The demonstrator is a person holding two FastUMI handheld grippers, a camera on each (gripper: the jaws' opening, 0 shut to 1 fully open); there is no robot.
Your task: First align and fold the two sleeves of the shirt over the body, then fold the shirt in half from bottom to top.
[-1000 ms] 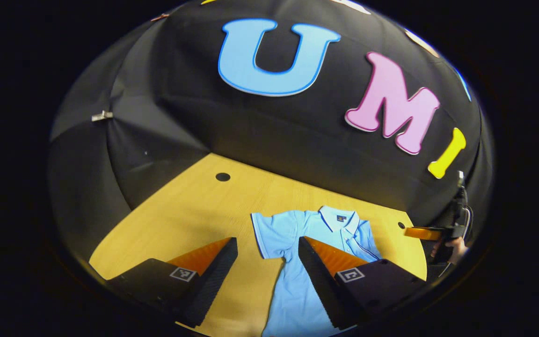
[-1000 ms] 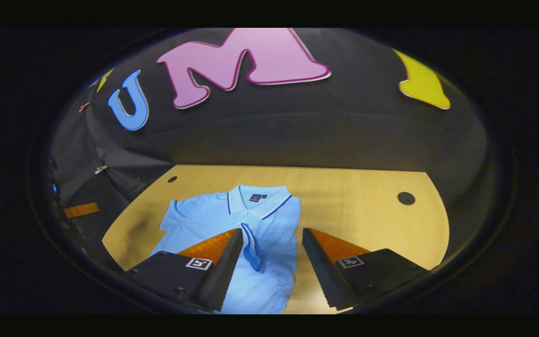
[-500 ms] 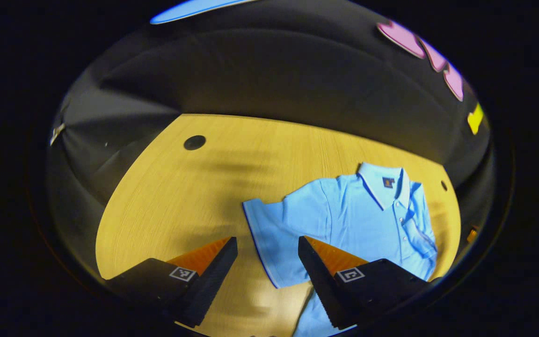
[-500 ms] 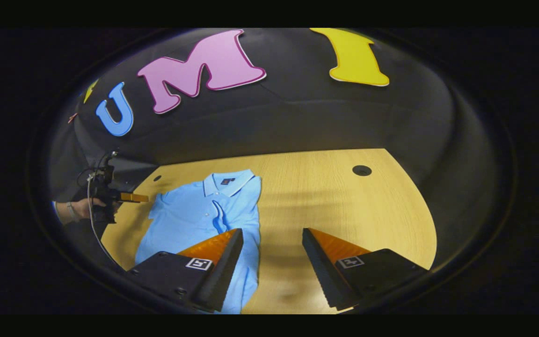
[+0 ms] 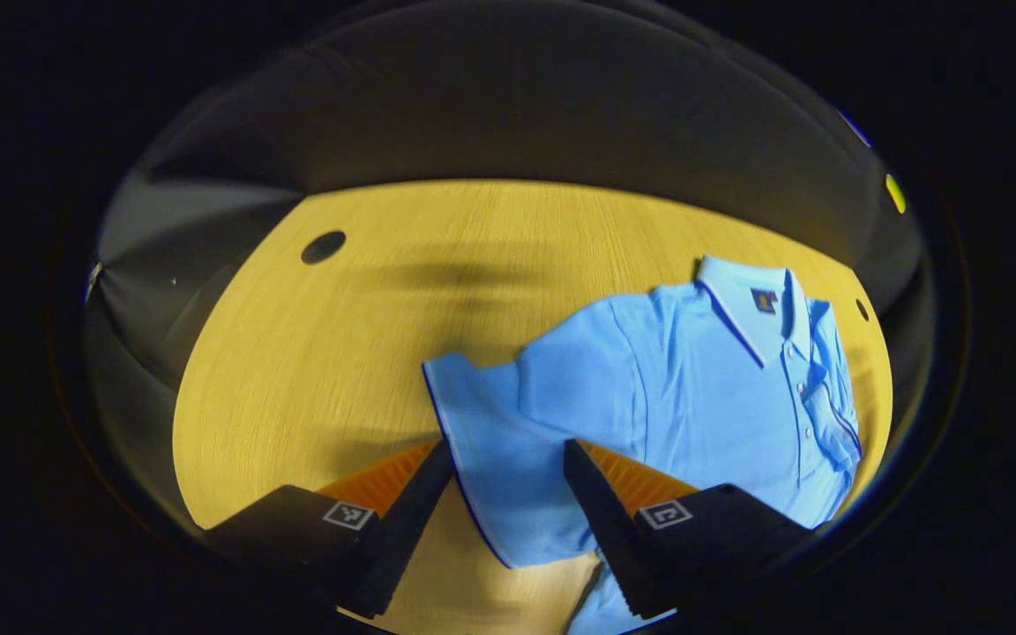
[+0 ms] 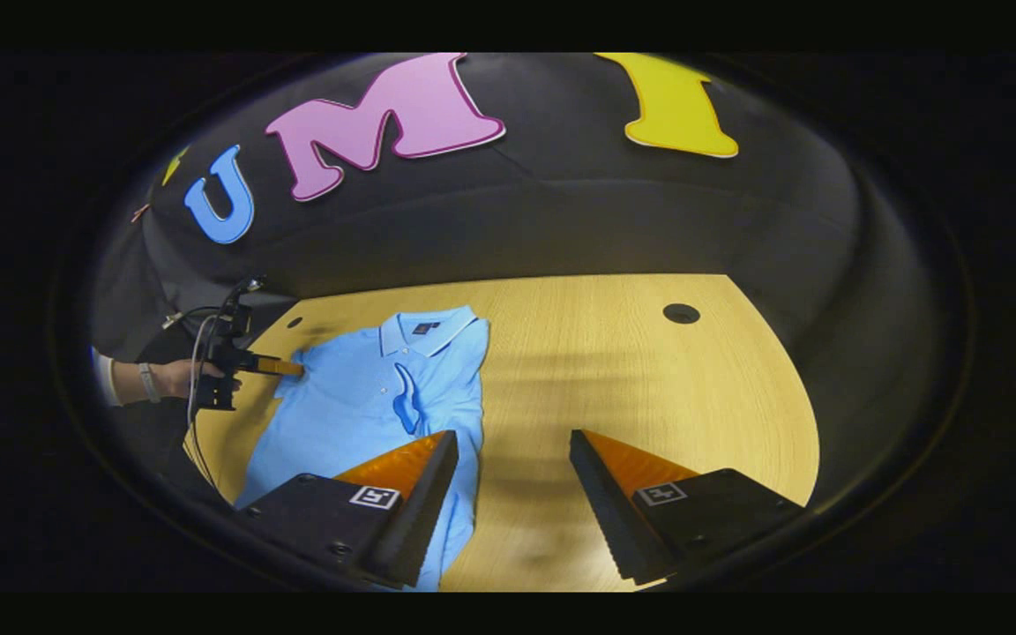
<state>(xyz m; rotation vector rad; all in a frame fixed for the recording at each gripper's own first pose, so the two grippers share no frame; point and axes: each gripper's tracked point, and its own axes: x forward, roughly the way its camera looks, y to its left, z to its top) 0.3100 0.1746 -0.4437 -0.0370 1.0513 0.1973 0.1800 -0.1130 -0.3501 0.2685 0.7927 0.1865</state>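
Observation:
A light blue polo shirt (image 5: 702, 397) lies flat, collar (image 5: 750, 304) up, on the yellow wooden table (image 5: 340, 353). Its left sleeve (image 5: 490, 414) is spread out to the side. My left gripper (image 5: 506, 448) is open and low over that sleeve, whose trimmed edge runs between the fingers. In the right gripper view the shirt (image 6: 358, 406) has its other sleeve (image 6: 407, 407) folded onto the body. There the left gripper (image 6: 292, 367), held by a hand (image 6: 168, 379), reaches the sleeve. My right gripper (image 6: 512, 437) is open above bare table, just right of the shirt's side.
The table has round cable holes (image 5: 323, 247) (image 6: 680, 312) near its far corners. Black cloth wall (image 6: 561, 229) stands behind the table's far edge. Bare wood (image 6: 649, 379) stretches to the right of the shirt.
My left gripper has tilted down and closed in on the spread sleeve, which now lies between its fingers. My right gripper drew off the shirt to the right, then held nearly still.

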